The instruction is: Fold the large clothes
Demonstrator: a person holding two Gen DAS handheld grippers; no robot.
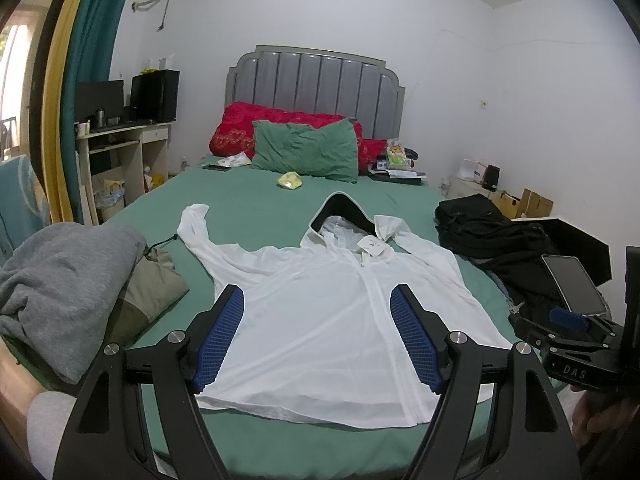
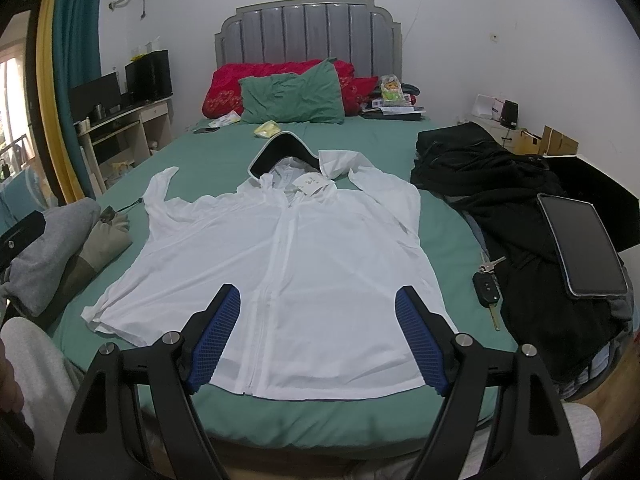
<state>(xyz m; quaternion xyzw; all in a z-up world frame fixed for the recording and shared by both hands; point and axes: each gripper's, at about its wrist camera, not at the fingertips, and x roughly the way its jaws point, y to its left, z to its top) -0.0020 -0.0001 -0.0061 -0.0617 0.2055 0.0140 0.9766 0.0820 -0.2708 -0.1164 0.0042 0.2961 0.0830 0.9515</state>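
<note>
A white zip-up hooded jacket (image 1: 320,312) lies spread flat, front up, on the green bed sheet (image 1: 248,200), hood with a dark brim pointing to the headboard and both sleeves bent upward. It also shows in the right wrist view (image 2: 288,248). My left gripper (image 1: 316,292) is open and empty, hovering above the jacket's lower half near the hem. My right gripper (image 2: 318,292) is open and empty, also above the lower half of the jacket. Neither touches the cloth. A paper tag (image 2: 310,185) lies at the collar.
A grey garment (image 1: 60,280) and an olive one (image 1: 156,280) lie left of the jacket. Black clothes (image 2: 492,184), a tablet (image 2: 580,244) and a car key (image 2: 486,286) lie on the right. A green pillow (image 1: 306,148) and red quilt (image 1: 236,128) sit by the headboard.
</note>
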